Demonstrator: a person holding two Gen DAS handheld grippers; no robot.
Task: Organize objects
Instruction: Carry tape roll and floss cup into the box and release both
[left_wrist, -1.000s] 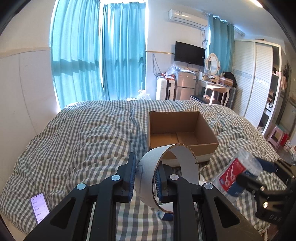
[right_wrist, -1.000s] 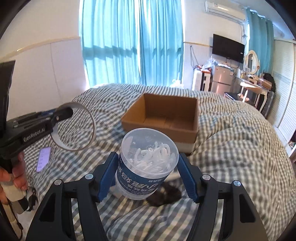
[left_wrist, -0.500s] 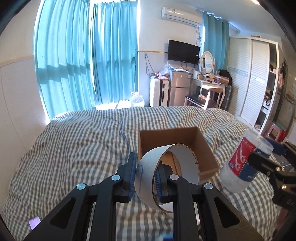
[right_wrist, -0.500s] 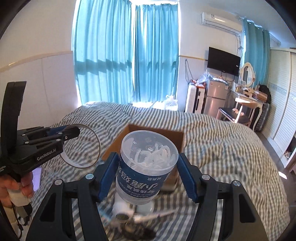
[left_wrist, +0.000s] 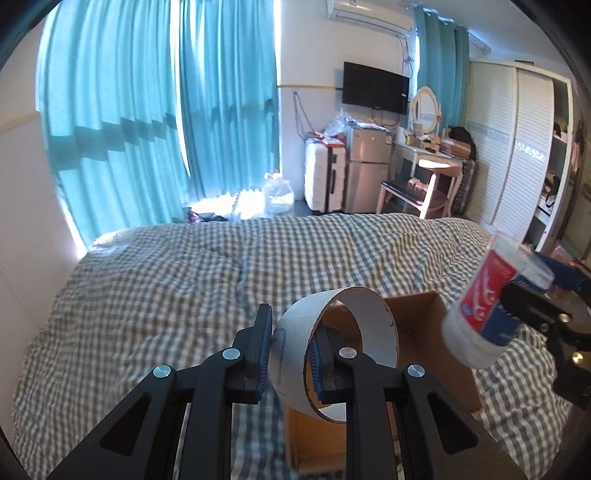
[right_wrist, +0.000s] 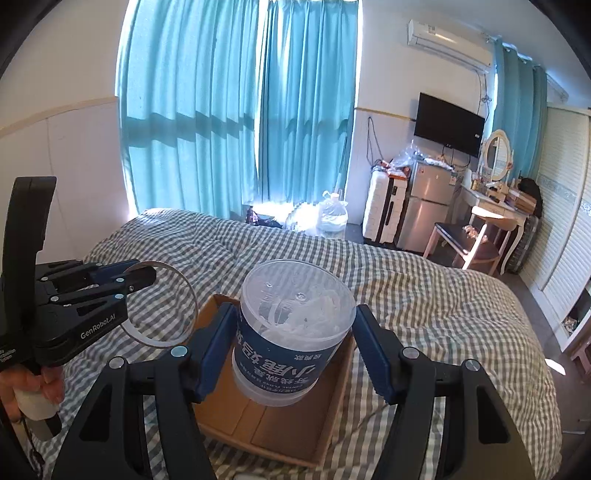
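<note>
Both grippers have advanced since a second ago — the open brown cardboard box (right_wrist: 273, 417) now lies directly beneath them on the checked bedspread (right_wrist: 424, 295). Right gripper (right_wrist: 295, 350) clamps a clear plastic floss-pick tub (right_wrist: 291, 332), upright, above the box interior. Left gripper (left_wrist: 288, 354) pinches a near-empty tape roll (left_wrist: 332, 347) over the box's left edge.

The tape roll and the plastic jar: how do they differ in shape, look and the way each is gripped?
The tape roll is an open white ring, empty inside; the plastic jar is a closed clear tub with white pieces inside and a blue label. The left gripper pinches only the roll's wall, one finger inside the ring; the right gripper clamps the jar's whole body from outside. Both are held in the air above the cardboard box.
</note>
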